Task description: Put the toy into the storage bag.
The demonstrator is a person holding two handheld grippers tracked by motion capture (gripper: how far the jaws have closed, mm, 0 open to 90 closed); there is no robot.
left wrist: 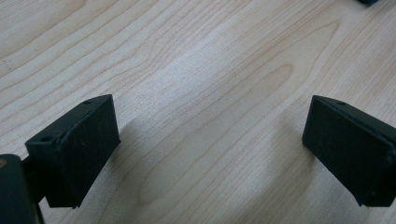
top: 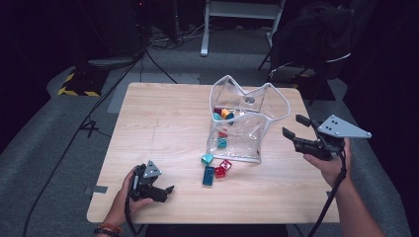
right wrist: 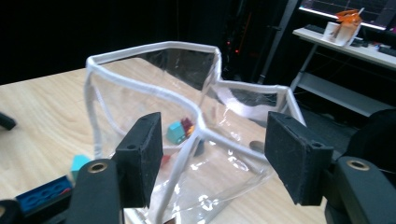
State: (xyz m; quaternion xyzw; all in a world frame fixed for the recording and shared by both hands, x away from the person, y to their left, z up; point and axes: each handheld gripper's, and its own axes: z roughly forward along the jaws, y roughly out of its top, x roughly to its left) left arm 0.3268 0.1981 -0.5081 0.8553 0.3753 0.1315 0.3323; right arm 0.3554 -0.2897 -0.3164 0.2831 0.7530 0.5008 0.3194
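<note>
Left half of table (top: 158,128) bare – free passage; clear bag (top: 247,123), loose blocks (top: 215,168) crowd centre-right.

— What's in front of my right gripper (right wrist: 212,156)?
— The clear bag (right wrist: 154,88), white-edged, just beyond my parted jaws; small coloured blocks (right wrist: 180,130) inside, a blue brick (right wrist: 42,193) beside it on the table (right wrist: 37,107).

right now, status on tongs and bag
Left tongs open, low over table. Right tongs open beside clear bag, not touching. Loose blocks at bag's front.
</note>
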